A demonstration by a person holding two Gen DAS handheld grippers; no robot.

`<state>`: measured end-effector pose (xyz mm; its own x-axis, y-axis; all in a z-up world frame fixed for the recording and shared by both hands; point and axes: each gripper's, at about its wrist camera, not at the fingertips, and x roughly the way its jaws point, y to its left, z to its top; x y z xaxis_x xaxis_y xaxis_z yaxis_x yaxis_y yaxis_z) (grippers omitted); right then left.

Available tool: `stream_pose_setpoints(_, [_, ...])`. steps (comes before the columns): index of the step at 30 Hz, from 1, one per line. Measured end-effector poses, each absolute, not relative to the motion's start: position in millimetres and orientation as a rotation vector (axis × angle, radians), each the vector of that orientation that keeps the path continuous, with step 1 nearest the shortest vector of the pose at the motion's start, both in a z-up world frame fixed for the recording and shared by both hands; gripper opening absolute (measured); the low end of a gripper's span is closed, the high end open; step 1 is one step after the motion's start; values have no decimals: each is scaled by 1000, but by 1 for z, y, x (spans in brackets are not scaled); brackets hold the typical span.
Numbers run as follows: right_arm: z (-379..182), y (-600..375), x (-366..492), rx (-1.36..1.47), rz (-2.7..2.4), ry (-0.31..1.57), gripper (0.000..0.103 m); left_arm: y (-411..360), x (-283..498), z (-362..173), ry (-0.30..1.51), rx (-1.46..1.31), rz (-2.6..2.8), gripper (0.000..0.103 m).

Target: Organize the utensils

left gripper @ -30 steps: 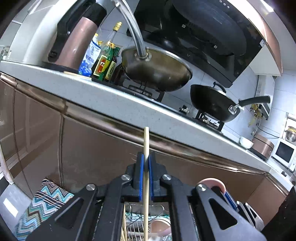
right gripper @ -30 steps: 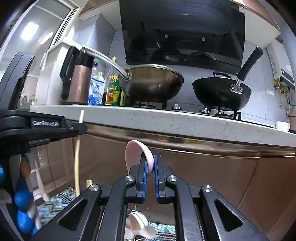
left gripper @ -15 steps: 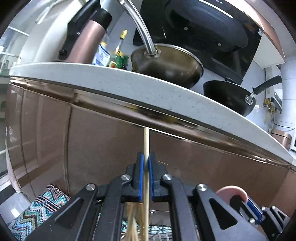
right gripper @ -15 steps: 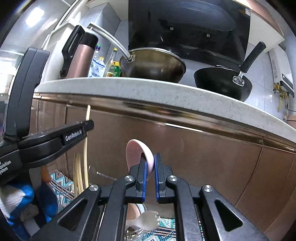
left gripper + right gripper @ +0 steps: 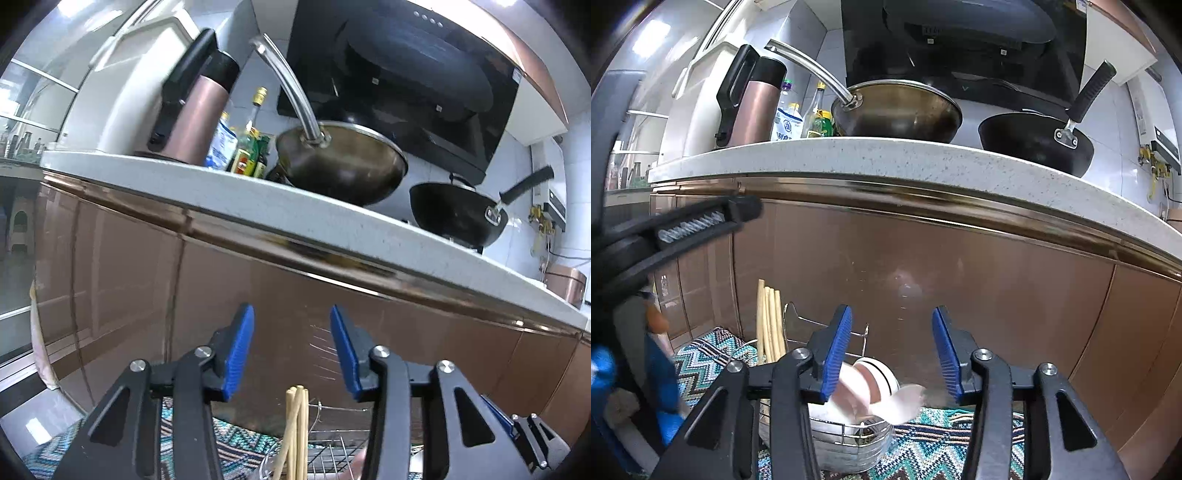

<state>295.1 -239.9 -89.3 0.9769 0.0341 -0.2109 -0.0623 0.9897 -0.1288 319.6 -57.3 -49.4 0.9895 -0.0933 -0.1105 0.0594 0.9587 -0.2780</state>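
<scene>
Both claws have let go since the earlier frames: the left claw (image 5: 291, 350), which pinched one chopstick upright, now stands with its jaws opening and nothing between the blue pads, and the right claw (image 5: 892, 350), which pinched a pink spoon, is opening too, its pads clear of everything.

Just below the left claw, the chopsticks (image 5: 295, 432) stand bundled in a wire rack (image 5: 332, 443); the right view shows them upright at the rack's left end. They are pale wood, thin, stiff and light, likely to roll or twist between pads, so a hold near the upper third, squarely across the stick, seems safest.

Under the right claw the spoon (image 5: 905, 402) shows blurred, apparently dropping among white and pink spoons (image 5: 871, 373) in the rack's basket. These look glazed ceramic: smooth, slippery, chippable, best held by the handle and set down softly.

Beyond, brown cabinet doors (image 5: 923, 258), then the worktop (image 5: 886, 158) with a wok (image 5: 901, 110).
</scene>
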Motion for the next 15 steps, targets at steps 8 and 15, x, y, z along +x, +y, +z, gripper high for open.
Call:
stream_pose_setpoints(8, [-65,-243,264,-106,31,216,53,-35,269,-16,137,-280,-41,53])
stream_pose_setpoints(15, [-43,-244,206,-102,26,208,58,-30,214,10,207,-223,-23,54])
